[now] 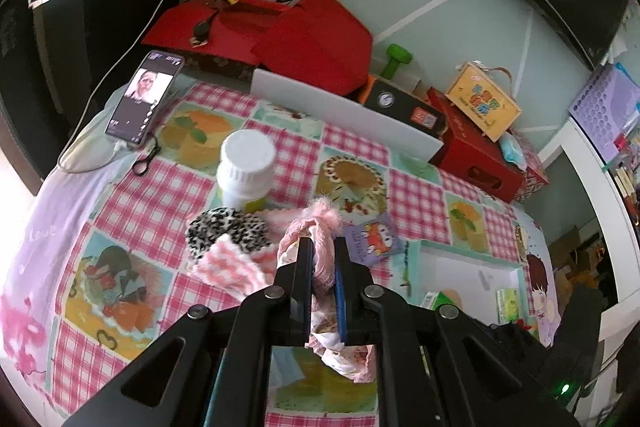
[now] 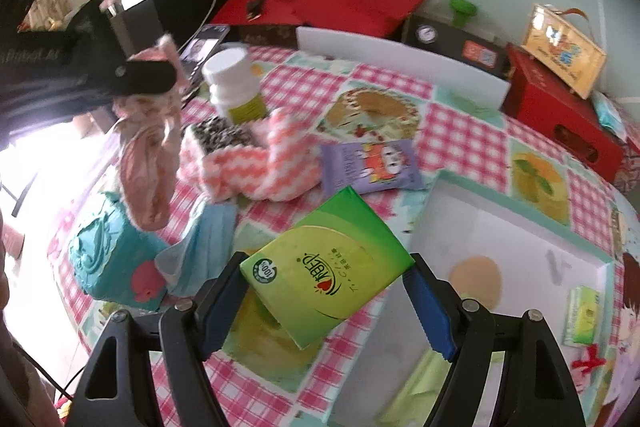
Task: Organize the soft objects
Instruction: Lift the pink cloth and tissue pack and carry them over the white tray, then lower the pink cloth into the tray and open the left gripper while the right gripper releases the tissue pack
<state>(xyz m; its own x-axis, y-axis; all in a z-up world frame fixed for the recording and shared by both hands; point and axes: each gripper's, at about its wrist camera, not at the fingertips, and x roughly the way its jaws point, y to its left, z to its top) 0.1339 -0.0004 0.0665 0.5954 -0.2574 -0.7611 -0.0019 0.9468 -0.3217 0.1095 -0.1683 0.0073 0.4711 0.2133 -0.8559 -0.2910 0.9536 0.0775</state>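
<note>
My left gripper (image 1: 323,243) is shut on a pink patterned cloth (image 1: 324,259) and holds it above the table; in the right wrist view the cloth (image 2: 148,155) hangs from that gripper (image 2: 170,77). My right gripper (image 2: 326,273) is shut on a green tissue pack (image 2: 326,267), held tilted above the table. On the checked tablecloth (image 2: 460,131) lie a pink-and-white zigzag sock (image 2: 256,167), a leopard-print soft item (image 1: 228,231), a purple tissue pack (image 2: 370,165) and a blue face mask (image 2: 204,243).
A white pill bottle (image 1: 246,171) stands behind the soft items. A white tray with a teal rim (image 2: 516,251) sits at the right, with a small green pack (image 2: 582,315) inside. A teal roll (image 2: 108,259) lies at left. Phone (image 1: 144,99), red boxes (image 1: 280,39) at back.
</note>
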